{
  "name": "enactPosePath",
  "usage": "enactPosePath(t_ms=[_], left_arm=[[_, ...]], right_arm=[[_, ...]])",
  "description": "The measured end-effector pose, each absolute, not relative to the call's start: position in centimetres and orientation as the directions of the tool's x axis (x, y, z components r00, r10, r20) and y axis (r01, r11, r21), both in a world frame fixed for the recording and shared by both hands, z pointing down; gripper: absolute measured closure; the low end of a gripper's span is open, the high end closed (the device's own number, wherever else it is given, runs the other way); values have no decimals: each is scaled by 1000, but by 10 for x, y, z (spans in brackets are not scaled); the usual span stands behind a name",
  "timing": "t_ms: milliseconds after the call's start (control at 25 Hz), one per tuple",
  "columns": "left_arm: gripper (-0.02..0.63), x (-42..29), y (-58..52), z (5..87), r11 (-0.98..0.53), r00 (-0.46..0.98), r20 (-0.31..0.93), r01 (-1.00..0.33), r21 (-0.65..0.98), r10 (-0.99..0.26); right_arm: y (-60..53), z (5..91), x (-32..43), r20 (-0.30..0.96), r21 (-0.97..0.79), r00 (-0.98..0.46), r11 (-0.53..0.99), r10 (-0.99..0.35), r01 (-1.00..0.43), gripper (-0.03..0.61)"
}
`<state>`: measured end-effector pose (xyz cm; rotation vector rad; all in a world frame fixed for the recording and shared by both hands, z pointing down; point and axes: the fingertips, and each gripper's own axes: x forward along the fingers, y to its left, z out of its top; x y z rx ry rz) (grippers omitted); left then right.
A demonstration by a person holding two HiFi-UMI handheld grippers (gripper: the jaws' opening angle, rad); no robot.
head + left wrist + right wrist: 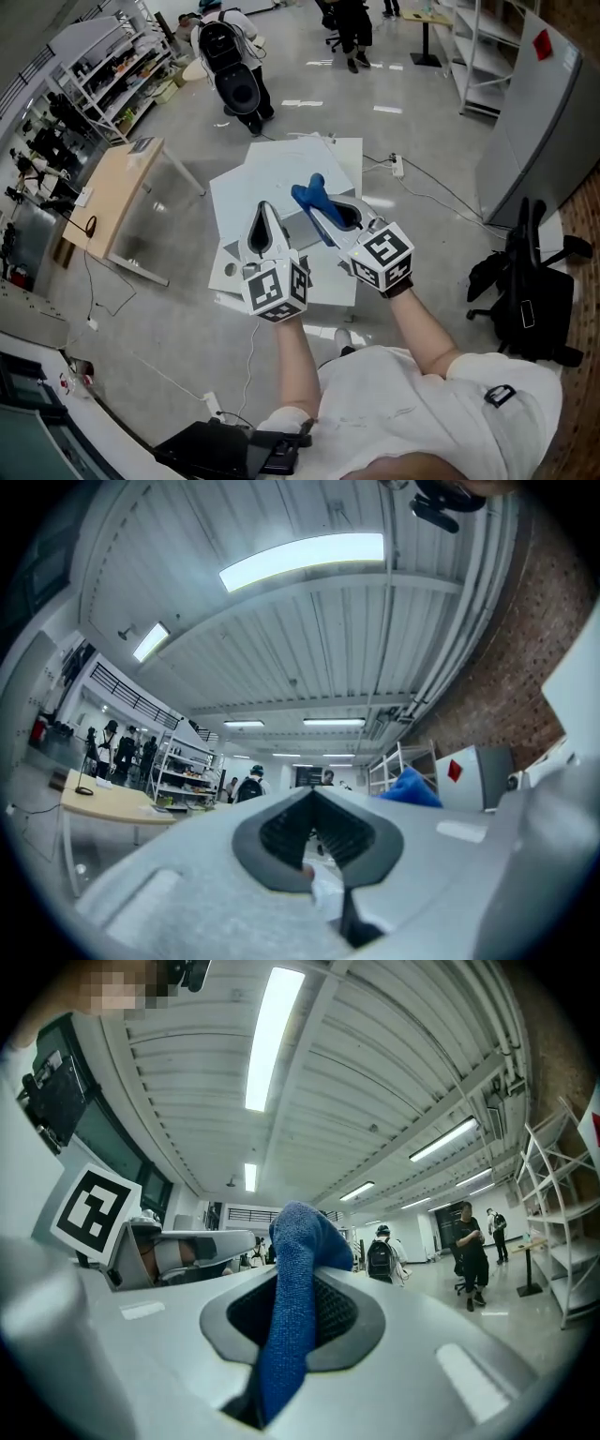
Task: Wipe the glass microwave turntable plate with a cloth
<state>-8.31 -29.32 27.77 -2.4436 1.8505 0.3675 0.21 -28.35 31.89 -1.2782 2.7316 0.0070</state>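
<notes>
Both grippers are held up off the work, pointing forward and upward; both gripper views take in ceiling and strip lights, not the work surface.

Right gripper (300, 1281): jaws pinched on a blue cloth (296, 1241). The cloth runs up between the pads and flops over past the tips. In the head view it shows as a blue tuft (312, 192) ahead of the right gripper (326, 214).

Left gripper (312, 797): jaws pressed together at the tips and carrying nothing nameable. A small pale scrap shows in the gap behind the tips, but what it is cannot be told. In the head view the left gripper (263, 214) sits just beside the right one, both above the white tabletop (272, 169).

Glass turntable plate: not made out in any view. If it lies on the tabletop, the grippers and their marker cubes cover that spot, or clear glass on white does not read from here.

Step in hand, as judged: the cloth is secured, and wiping is not under way because the cloth touches nothing.

The next move calls for bringing both grippers down to the tabletop and finding the plate. The left gripper would need to open to hold or steady the rim. The cloth should meet the glass flat, so that the fabric wipes it and the jaw tips stay clear. Clear glass can slide on a smooth top, so light pressure suits the first strokes.
</notes>
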Motion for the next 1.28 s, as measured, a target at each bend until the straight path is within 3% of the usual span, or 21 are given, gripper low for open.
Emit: enactPosePath(t_ms=[400,680,800,1000,1280], left_arm=[[611,-112,-394,302,-324,298,-180,-936,138,-937],[611,-106,-444,321,-354,332,-163,-927,128,-929],[611,-122,-469,331,-290,275,-129,-949,121,-953],[611,-174,-489,357,-124,115,-67,-982,143,-991],[611,-215,-498,384,11,-11,-1,-988,156,-1000]], right_arm=[[-372,337,-37,-56,-7,-658,660,-751,-752,523],[-440,349,-19,-17,-14,-679,680,-734,-733,523],[-484,365,-26,67,-23,-718,718,-693,-696,523],[-531,416,-103,372,103,-820,897,-435,-429,523],[-529,501,-193,695,305,-696,950,-177,64,523]])
